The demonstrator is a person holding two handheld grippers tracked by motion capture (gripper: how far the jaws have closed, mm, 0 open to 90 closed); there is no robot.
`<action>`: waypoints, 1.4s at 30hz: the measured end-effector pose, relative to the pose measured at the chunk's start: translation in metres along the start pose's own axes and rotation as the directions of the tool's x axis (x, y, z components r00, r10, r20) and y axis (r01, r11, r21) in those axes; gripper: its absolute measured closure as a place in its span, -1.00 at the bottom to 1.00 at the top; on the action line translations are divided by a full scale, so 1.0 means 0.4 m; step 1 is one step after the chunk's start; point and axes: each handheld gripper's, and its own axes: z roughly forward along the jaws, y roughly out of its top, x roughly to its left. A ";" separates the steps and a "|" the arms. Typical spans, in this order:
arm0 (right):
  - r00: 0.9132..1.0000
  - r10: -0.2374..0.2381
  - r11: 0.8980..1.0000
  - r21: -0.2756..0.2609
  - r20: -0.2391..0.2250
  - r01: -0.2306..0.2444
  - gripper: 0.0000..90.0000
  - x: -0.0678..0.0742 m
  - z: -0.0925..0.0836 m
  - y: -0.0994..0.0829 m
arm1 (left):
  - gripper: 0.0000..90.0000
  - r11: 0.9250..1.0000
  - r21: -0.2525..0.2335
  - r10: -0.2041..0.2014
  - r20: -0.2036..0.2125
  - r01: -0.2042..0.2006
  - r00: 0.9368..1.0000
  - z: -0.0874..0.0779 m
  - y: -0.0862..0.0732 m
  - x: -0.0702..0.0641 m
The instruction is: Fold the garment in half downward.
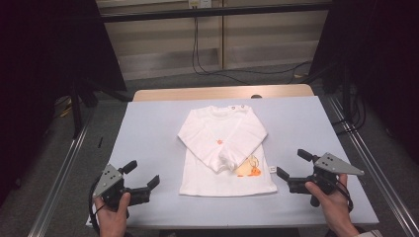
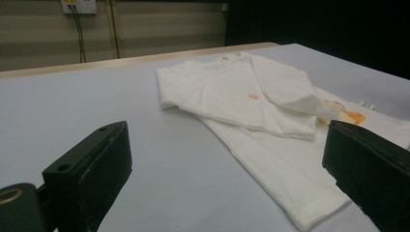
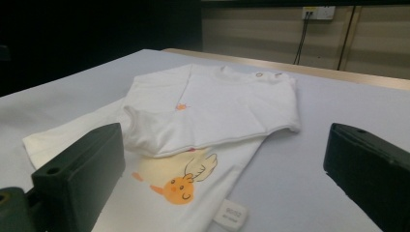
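White shirt (image 1: 225,148) lies folded on the table (image 1: 148,128).
Left gripper (image 1: 145,174) and right gripper (image 1: 292,164) flank its hem, jaws apart, empty.

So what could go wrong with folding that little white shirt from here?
Both sleeves already lie crossed over the shirt; a careless pinch at the hem could drag them loose. The left gripper and right gripper are open, apart from the cloth, so uneven grabs might skew the fold. The side label could get caught too.
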 end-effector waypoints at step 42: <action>0.987 0.004 0.910 0.410 -0.161 0.063 -0.73 -0.006 0.108 0.006 | -0.94 0.994 0.108 0.024 0.107 -0.035 0.994 0.119 -0.009 -0.046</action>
